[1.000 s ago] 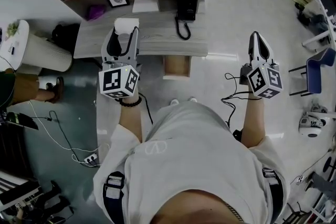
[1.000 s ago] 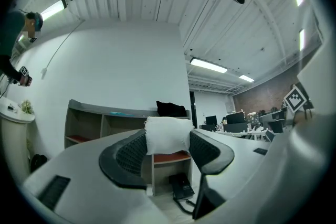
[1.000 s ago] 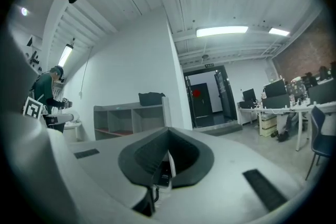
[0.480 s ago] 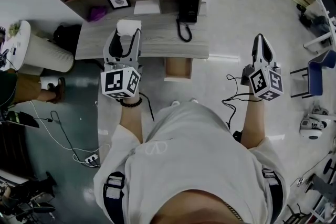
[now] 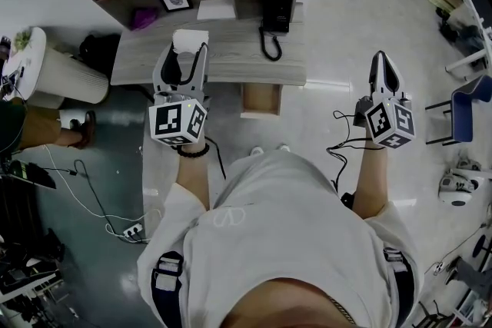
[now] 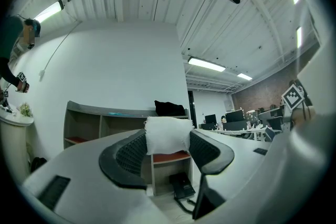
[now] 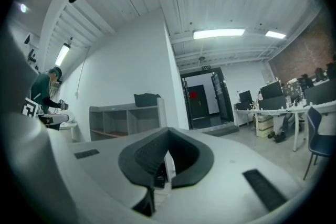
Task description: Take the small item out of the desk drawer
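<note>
The fingers (image 6: 131,153) of our left gripper (image 6: 167,143) are clenched on the small white item (image 6: 167,131), upper centre of the head view, over the counter (image 5: 238,61). The open drawer (image 5: 259,98) sits just below it. At right, our right gripper (image 5: 382,67) has its fingers pressed together, empty.

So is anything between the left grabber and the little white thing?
No, nothing. The left gripper already pinches the small white item between its jaws, held up over the desk. The open drawer sits below the desk edge, off to that gripper's right.
</note>
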`<state>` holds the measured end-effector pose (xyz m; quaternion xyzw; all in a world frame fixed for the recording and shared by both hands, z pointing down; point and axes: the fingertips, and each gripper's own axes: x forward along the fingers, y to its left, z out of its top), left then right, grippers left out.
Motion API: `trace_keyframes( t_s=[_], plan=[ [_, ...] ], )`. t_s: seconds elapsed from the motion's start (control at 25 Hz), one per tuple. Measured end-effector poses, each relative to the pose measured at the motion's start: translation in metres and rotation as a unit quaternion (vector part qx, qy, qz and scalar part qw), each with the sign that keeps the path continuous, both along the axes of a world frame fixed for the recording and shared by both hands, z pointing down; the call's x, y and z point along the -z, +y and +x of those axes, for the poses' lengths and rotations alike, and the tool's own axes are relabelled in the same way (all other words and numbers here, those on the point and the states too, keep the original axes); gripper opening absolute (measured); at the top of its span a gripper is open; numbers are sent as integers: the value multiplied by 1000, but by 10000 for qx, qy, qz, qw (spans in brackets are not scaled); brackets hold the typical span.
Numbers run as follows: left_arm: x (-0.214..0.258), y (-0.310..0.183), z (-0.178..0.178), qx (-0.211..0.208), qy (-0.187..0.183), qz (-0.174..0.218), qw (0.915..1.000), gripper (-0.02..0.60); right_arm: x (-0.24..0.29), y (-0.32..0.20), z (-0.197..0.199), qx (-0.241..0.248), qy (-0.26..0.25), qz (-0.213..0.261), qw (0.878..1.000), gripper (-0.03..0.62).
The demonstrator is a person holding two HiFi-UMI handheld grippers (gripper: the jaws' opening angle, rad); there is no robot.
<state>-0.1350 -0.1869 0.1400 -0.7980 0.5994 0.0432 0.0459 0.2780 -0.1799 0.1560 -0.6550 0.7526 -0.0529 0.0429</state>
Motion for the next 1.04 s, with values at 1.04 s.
trace_keyframes(
  t_s=[1.04],
  plan=[
    [-7,-2,2,-51,-9,-36,10000,252,-2,2,-5,82,111,-73,9999,-3]
  ],
)
